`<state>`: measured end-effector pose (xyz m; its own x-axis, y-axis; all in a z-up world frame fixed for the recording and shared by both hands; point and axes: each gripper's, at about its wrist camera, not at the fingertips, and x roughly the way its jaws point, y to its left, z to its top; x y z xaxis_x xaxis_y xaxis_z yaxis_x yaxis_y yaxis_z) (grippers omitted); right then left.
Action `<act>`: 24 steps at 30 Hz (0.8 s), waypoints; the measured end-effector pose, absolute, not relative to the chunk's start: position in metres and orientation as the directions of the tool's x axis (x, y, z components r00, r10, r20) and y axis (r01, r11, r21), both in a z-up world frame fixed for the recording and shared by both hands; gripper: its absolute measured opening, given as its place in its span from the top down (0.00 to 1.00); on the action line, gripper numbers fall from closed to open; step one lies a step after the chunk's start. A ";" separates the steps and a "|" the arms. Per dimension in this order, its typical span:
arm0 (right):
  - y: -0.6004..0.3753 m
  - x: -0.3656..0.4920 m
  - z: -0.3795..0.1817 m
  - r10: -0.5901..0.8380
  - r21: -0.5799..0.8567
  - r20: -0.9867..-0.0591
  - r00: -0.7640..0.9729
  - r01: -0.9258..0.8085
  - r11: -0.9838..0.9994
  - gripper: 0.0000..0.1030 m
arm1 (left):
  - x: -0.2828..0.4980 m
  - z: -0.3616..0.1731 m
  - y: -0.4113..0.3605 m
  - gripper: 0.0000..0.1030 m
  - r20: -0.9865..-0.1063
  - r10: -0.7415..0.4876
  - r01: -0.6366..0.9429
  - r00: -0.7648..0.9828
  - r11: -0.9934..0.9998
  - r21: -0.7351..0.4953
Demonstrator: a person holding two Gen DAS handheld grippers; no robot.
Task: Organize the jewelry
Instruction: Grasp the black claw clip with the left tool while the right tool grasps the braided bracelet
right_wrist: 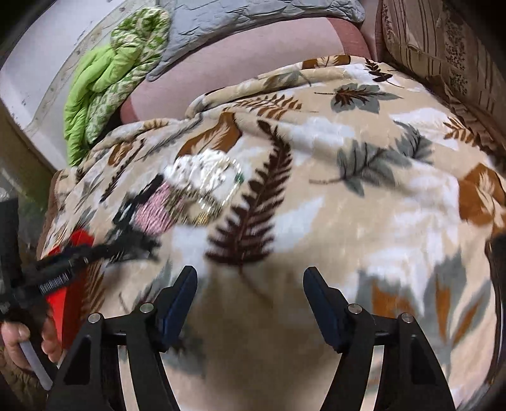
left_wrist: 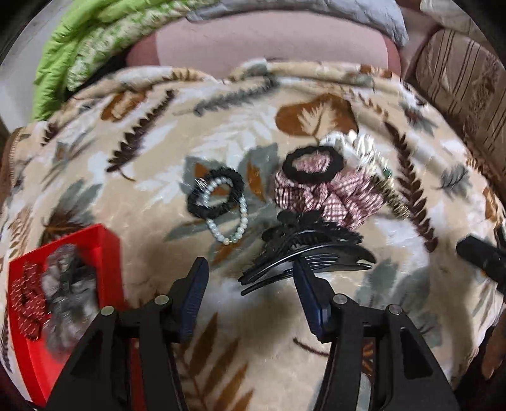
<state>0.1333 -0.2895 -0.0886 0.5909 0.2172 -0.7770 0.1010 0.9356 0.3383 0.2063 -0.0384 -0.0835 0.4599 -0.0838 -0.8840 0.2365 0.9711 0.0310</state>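
My left gripper (left_wrist: 249, 268) is open, low over a leaf-print blanket (left_wrist: 158, 151). Black hair claw clips (left_wrist: 303, 249) lie just ahead of its right finger. Beyond lie a pearl bracelet (left_wrist: 231, 221) over a black hair tie (left_wrist: 215, 196), a pink plaid scrunchie (left_wrist: 329, 196) with a black band (left_wrist: 313, 164) on it, and a white lace piece (left_wrist: 357, 142). A red box (left_wrist: 104, 253) at the left holds a red and a grey scrunchie (left_wrist: 69, 284). My right gripper (right_wrist: 249, 278) is open and empty over bare blanket; the blurred pile (right_wrist: 196, 189) lies to its far left.
A green quilt (left_wrist: 88, 53) and grey bedding (left_wrist: 363, 15) lie behind on a pink mattress (left_wrist: 268, 44). A striped brown cushion (left_wrist: 461, 95) is at the right. The left gripper and the hand holding it (right_wrist: 28, 328) show at the right wrist view's left edge.
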 end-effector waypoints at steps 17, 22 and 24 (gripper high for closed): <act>-0.258 0.175 -0.086 0.325 0.389 -0.752 0.573 -0.012 0.921 0.28 | 0.153 -0.076 -0.024 0.64 -0.861 -0.346 0.343 0.374 0.914 -0.218; -0.245 0.193 -0.082 0.310 0.356 -0.752 0.582 -0.039 0.934 0.31 | 0.171 -0.081 -0.040 0.57 -0.853 -0.335 0.352 0.399 0.916 -0.195; -0.238 0.198 -0.080 0.323 0.349 -0.749 0.578 -0.071 0.935 0.35 | 0.176 -0.086 -0.053 0.54 -0.853 -0.313 0.376 0.418 0.914 -0.151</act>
<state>0.1979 -0.2385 -0.0799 0.5781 0.3232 -0.7493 -0.0707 0.9346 0.3486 0.1758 -0.0533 -0.0856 0.4178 -0.3128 -0.8530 0.3758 0.9143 -0.1512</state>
